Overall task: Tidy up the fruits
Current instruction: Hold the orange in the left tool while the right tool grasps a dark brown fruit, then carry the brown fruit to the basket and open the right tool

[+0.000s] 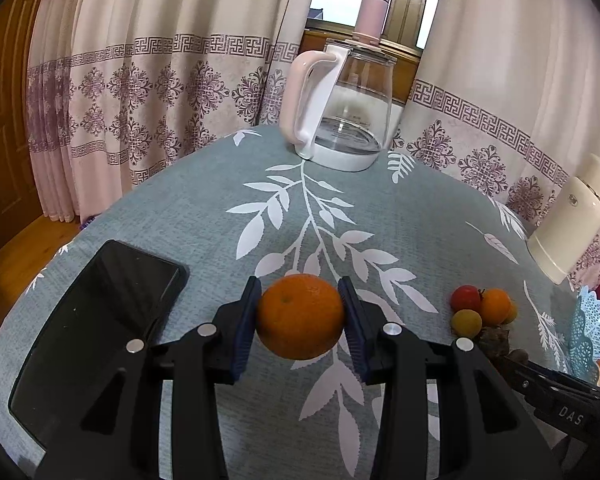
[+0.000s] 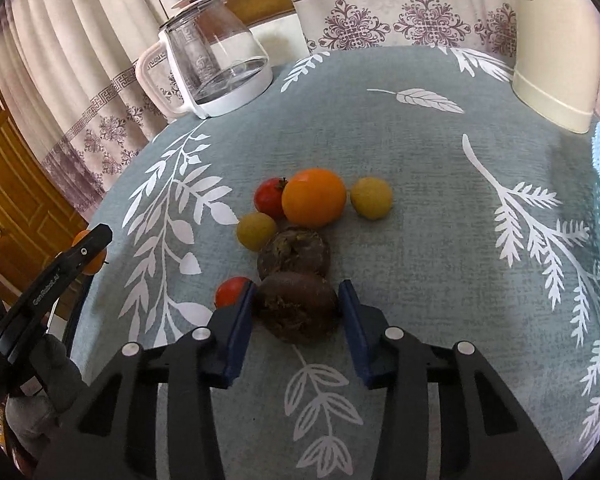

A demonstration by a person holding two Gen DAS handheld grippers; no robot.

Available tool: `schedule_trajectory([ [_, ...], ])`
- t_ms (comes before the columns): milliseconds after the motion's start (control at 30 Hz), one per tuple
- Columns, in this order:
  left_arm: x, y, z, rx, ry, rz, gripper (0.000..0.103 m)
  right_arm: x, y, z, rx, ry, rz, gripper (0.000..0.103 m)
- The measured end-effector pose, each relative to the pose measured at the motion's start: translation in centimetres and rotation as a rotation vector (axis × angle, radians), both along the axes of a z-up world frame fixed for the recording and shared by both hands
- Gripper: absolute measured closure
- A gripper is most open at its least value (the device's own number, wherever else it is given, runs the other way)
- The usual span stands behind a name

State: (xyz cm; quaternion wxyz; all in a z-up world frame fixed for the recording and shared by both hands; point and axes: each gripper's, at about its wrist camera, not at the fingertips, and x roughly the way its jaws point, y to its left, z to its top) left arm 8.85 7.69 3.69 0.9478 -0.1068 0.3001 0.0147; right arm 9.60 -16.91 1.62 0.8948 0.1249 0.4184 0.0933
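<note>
Blue-padded left gripper (image 1: 301,318) clamps a round orange (image 1: 301,317) aloft; slip risks rolling onto the black phone (image 1: 96,332). Right gripper (image 2: 299,312) straddles a dark wrinkled fruit (image 2: 298,307); grip uncertain.

On the worktop (image 2: 420,200), fruits cluster together: an orange (image 2: 314,197) at the back, a tomato (image 2: 270,198) touching its left, one plum (image 2: 371,198) just right, another plum (image 2: 256,231) front-left. Before them lie two passion fruits (image 2: 294,254), the nearer between the right tongs (image 2: 298,308), a second tomato (image 2: 230,292) beside it. A glass kettle (image 2: 216,68) stands far back left, a phone (image 1: 96,328) well left.
</note>
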Motion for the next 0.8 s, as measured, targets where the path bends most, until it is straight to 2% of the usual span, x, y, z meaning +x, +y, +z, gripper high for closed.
schedule_trajectory([
  [167,-0.2,-0.2,0.1,0.000,-0.008,-0.009,0.062,-1.0,-0.5,0.8,0.008,-0.025,-0.016,0.060],
  [400,-0.5,-0.5,0.3,0.002,-0.024,-0.024,0.062,-2.7,-1.9,3.4,-0.005,-0.105,-0.063,0.060],
  [800,-0.7,-0.8,0.4,0.006,-0.030,-0.038,0.062,-6.7,-7.3,6.6,-0.052,-0.211,-0.224,0.060],
])
